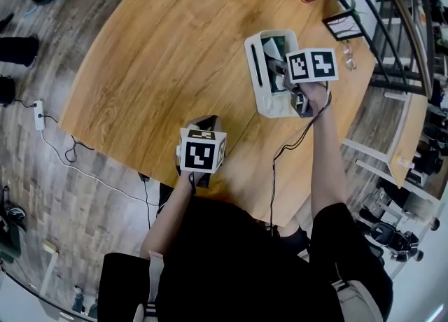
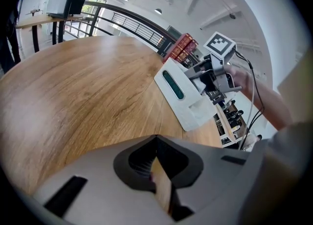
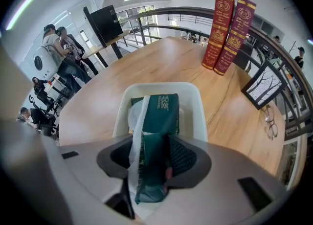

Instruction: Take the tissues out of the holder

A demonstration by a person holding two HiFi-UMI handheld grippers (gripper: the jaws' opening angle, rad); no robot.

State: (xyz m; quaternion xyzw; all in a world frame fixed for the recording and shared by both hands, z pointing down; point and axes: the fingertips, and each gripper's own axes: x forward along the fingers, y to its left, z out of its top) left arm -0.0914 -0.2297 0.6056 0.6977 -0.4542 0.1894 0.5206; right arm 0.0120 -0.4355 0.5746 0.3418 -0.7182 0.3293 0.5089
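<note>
Right gripper [image 3: 152,168], jaws clamped on the green tissue pack [image 3: 160,111], whose far end lies within the rim of the white holder [image 3: 199,111]. Two red books [image 3: 226,31] stand upright on the wooden table [image 3: 161,62] beyond.

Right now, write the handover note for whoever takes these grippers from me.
Right gripper: shut on the green tissue pack, which is not yet out of the white holder; a white sheet trails from the pack.
Left gripper: jaws together, holding nothing, near the table edge closest to the person, apart from the holder.
Done: pack gripped.
Left: lift the pack clear of the holder. The free gripper may need to steady the holder.
</note>
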